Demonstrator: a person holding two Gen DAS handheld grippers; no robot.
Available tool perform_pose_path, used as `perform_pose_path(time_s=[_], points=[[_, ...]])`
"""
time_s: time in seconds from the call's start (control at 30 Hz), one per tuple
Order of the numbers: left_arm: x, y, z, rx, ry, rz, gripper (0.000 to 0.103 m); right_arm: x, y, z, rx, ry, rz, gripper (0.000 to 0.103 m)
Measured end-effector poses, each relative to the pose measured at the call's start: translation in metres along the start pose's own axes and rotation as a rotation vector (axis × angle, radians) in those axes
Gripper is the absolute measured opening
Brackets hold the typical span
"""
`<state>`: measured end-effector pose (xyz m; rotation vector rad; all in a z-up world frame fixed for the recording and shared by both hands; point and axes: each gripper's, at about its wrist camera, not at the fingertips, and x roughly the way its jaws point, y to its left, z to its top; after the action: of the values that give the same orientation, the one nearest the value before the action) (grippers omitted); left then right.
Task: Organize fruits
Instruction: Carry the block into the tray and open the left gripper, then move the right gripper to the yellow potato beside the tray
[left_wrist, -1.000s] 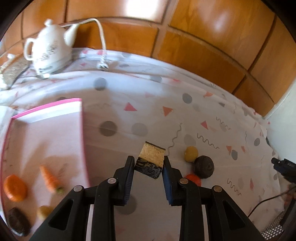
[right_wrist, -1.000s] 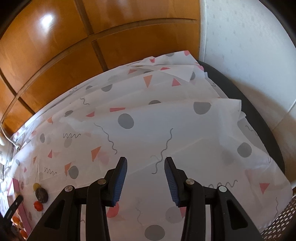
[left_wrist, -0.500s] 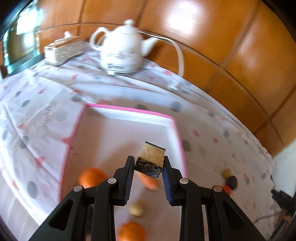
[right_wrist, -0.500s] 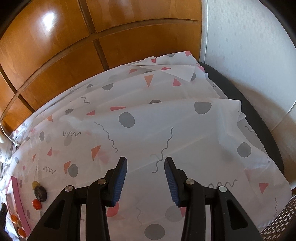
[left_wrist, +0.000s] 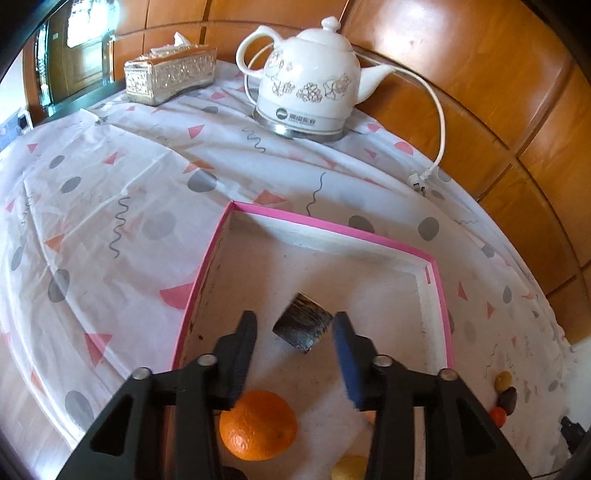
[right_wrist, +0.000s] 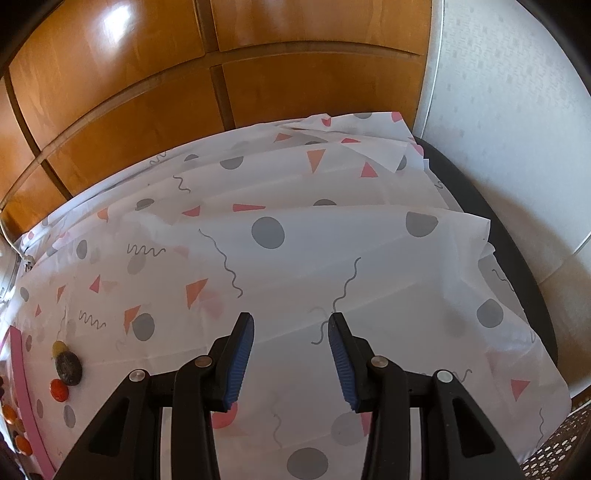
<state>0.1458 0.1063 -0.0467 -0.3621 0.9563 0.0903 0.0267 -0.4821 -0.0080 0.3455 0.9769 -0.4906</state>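
A pink-rimmed tray (left_wrist: 332, 223) lies under my left gripper (left_wrist: 295, 319), whose jaws are opening. A dark striped fruit chunk (left_wrist: 303, 326) sits between the fingers over the tray floor, clear of both pads. An orange (left_wrist: 258, 430) and a yellow fruit (left_wrist: 349, 469) lie in the tray nearer the camera. To the right of the tray, on the cloth, are a yellow fruit (left_wrist: 503, 380), a dark fruit (left_wrist: 508, 400) and a small red fruit (left_wrist: 498, 416). My right gripper (right_wrist: 291, 321) hangs open and empty over bare cloth. The dark fruit (right_wrist: 68, 367) and the tray's rim (right_wrist: 22, 373) are far to its left.
A white electric kettle (left_wrist: 308, 92) stands at the back, its cord and plug (left_wrist: 421, 181) trailing on the cloth. A silver tissue box (left_wrist: 170, 74) is at the back left. Wooden panels back the table. The cloth ends at a dark table edge (right_wrist: 517, 258) on the right.
My left gripper swung left from the loose fruits to over the tray, carrying the dark chunk. Its jaws have now parted and the chunk is free of the pads. The right gripper stayed put.
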Motion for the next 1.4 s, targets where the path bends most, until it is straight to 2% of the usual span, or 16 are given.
perform_pose_path(time_s=[0.17, 0.3, 0.37, 0.7, 0.87, 1.07, 1.2, 1.4], points=[[-0.023, -0.002, -0.011, 0.022, -0.058, 0.034, 0.047, 0.000, 0.002, 0.001, -0.004, 0.000, 0.006, 0.042], [-0.049, -0.003, -0.023, 0.046, -0.119, 0.045, 0.056, -0.002, 0.003, 0.001, -0.006, -0.009, 0.013, 0.042], [-0.061, -0.004, -0.031, 0.068, -0.142, 0.049, 0.057, -0.003, 0.004, 0.001, -0.009, -0.008, 0.019, 0.042], [-0.097, 0.005, -0.062, 0.100, -0.173, 0.046, 0.059, -0.004, 0.008, 0.001, -0.035, -0.014, 0.013, 0.042], [-0.107, 0.015, -0.075, 0.082, -0.179, 0.051, 0.060, -0.006, 0.012, 0.001, -0.054, -0.029, 0.028, 0.042], [-0.111, 0.026, -0.081, 0.051, -0.175, 0.051, 0.062, -0.003, 0.034, -0.004, -0.154, -0.019, 0.080, 0.042], [-0.113, 0.031, -0.082, 0.036, -0.180, 0.050, 0.065, 0.003, 0.056, -0.014, -0.253, 0.037, 0.160, 0.042], [-0.110, 0.040, -0.085, 0.007, -0.170, 0.055, 0.066, 0.005, 0.091, -0.036, -0.398, 0.097, 0.212, 0.042]])
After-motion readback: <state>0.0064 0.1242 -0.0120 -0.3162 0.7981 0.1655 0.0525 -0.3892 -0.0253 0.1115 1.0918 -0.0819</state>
